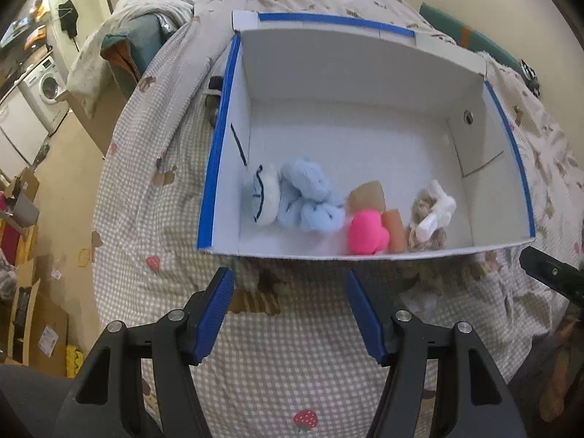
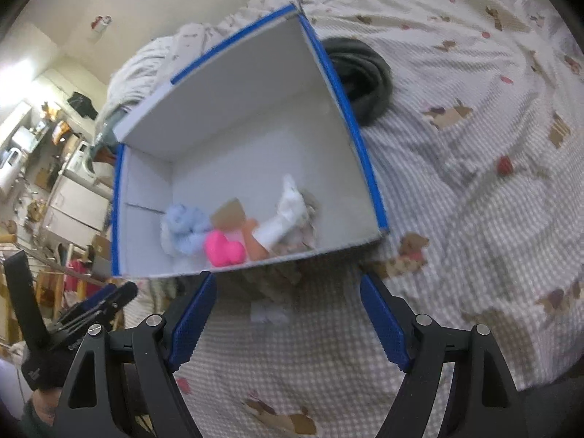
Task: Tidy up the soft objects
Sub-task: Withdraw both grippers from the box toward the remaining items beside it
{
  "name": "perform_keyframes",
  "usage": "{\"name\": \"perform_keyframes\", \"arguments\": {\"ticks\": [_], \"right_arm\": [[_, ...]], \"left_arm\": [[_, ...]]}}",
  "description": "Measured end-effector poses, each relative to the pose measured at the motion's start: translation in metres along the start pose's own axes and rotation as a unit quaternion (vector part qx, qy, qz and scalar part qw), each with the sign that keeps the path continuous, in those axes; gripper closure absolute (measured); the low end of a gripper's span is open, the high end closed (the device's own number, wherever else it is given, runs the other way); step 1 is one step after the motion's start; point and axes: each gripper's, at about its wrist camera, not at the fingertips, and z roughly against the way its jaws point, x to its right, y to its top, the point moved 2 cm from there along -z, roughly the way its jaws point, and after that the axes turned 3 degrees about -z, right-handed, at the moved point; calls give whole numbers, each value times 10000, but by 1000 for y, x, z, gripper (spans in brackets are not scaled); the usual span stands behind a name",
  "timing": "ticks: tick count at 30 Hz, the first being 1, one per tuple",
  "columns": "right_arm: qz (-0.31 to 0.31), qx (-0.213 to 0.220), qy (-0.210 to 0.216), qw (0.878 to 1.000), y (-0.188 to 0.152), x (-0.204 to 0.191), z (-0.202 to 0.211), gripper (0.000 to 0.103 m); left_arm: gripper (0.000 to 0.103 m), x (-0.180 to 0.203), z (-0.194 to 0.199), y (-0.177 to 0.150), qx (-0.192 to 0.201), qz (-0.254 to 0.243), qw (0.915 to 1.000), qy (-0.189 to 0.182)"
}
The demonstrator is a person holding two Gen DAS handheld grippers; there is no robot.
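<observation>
Both the left gripper and right gripper hang released and empty above the bedspread, presumably because the soft toys already sit along the box's near wall.

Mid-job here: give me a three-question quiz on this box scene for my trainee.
1. True or false: the left gripper holds something.
2. Which item lies against the pink plush? A) orange roll B) blue plush C) rope toy
3. Where in the white box do the toys sit?

Key: 1. False; both it and the right gripper are open and empty. 2. A. 3. Along the near wall; the far half is bare.
</observation>
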Motion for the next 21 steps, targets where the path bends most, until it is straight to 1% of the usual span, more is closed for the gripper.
{"name": "perform_keyframes", "arguments": {"ticks": [4, 5, 7, 9, 11, 12, 14, 17, 19, 21], "right_arm": [[-198, -137, -229, 9994, -4, 14, -5, 18], [-327, -186, -270, 9989, -4, 19, -8, 18], [-536, -299, -211, 9979, -3, 27, -14, 18], [-600, -363, -168, 9974, -3, 29, -18, 21], [-578, -453, -174, 9971, -3, 27, -25, 25], [-557, -510, -204, 9969, -4, 26, -30, 31], [-505, -663, -233, 9962, -5, 22, -43, 40], [-398, -953, -205, 9944, -7, 14, -68, 42], [-202, -1060, -339, 9936, -6, 5, -83, 42], [-120, -1101, -386, 9931, -4, -1, -98, 42]], "left_arm": [[42, -6, -1, 0, -72, 194, 9998, -51], [42, -8, -1, 0, -80, 242, 9996, -87], [42, -11, -2, -1, -139, 313, 9993, -143], [42, -13, -4, -2, -212, 347, 9989, -215], [42, -16, -5, -5, -271, 395, 9987, -161], [42, -17, -6, -5, -291, 402, 9987, -137], [42, -19, -7, -6, -324, 439, 9984, -149], [42, -21, -10, -5, -360, 512, 9979, -147], [42, -21, -12, -5, -399, 532, 9977, -150], [42, -19, -15, -5, -443, 533, 9975, -168]]}}
